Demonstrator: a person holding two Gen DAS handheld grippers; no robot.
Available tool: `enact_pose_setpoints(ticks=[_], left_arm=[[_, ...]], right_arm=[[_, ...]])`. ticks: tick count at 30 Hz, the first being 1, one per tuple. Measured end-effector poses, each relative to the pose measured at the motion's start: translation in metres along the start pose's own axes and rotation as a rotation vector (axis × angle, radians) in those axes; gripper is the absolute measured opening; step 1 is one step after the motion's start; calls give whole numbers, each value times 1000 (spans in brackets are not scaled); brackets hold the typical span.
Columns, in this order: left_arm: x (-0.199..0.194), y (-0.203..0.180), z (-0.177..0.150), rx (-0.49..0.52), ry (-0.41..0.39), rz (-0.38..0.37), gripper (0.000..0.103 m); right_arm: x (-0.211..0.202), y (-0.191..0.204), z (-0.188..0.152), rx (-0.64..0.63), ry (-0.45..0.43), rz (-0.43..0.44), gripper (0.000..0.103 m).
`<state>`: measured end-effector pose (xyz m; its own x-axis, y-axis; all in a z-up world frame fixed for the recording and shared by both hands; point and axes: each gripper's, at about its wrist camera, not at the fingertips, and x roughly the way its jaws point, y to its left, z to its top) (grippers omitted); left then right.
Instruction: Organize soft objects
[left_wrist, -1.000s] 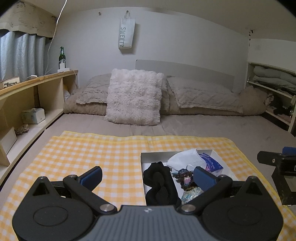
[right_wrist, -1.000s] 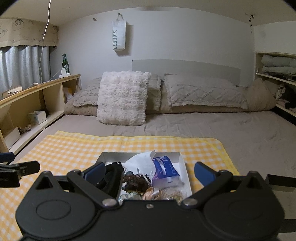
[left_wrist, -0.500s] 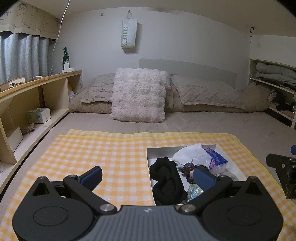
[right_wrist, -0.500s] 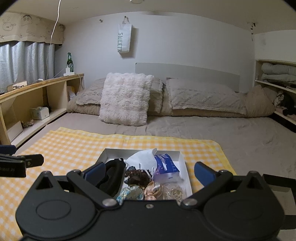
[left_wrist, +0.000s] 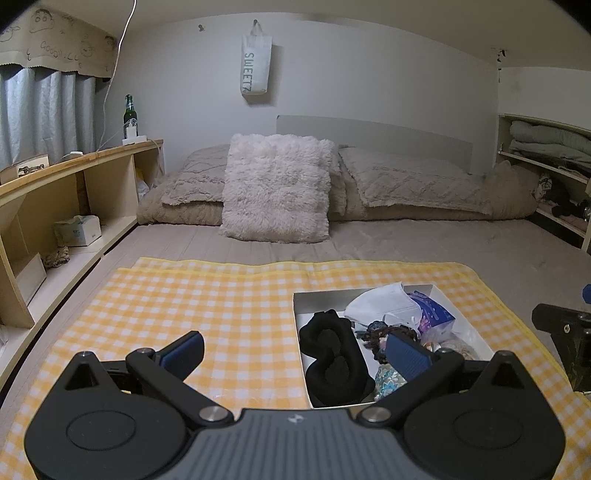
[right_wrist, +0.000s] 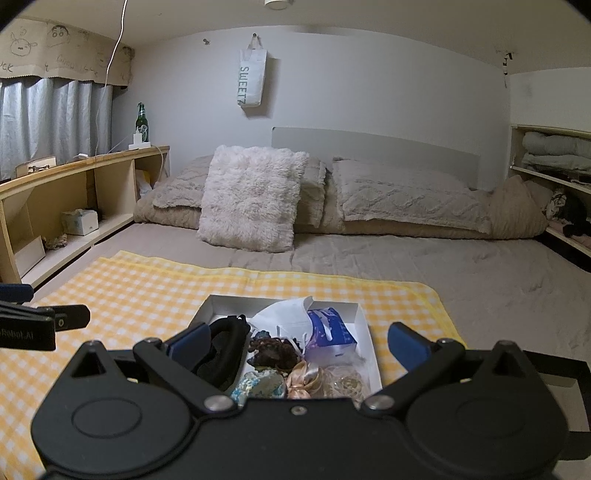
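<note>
A white shallow box (left_wrist: 301, 301) (right_wrist: 364, 321) lies on a yellow checked cloth (left_wrist: 221, 295) (right_wrist: 129, 288) on the bed. It holds a black eye mask (left_wrist: 332, 354) (right_wrist: 221, 347), a white face mask (left_wrist: 380, 304) (right_wrist: 284, 317), a blue tissue pack (left_wrist: 432, 317) (right_wrist: 328, 332), scrunchies (right_wrist: 275, 350) and a peach bow (right_wrist: 304, 376). My left gripper (left_wrist: 295, 349) is open and empty, just before the box's left part. My right gripper (right_wrist: 299, 339) is open and empty, above the box's near end.
A fluffy white cushion (left_wrist: 277, 188) and grey pillows (left_wrist: 413, 181) lie at the bed's head. A wooden shelf (left_wrist: 74, 192) with a tissue box runs along the left. Shelves with folded bedding (left_wrist: 546, 144) stand at the right. A black tray edge (right_wrist: 554, 365) sits right of the cloth.
Both grippers have risen and tilted a little, so the box sits lower and nearer in both views. Both stay open and empty.
</note>
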<state>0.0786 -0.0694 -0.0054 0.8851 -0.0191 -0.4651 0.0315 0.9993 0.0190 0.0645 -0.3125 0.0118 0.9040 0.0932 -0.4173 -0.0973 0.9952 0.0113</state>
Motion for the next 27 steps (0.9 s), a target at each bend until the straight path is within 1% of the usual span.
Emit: enact_pose_setpoints(ticks=[27], left_arm=[[0,-1,-1,1,5,0,103]], right_arm=[[1,-3,0,-5,2,-4,103]])
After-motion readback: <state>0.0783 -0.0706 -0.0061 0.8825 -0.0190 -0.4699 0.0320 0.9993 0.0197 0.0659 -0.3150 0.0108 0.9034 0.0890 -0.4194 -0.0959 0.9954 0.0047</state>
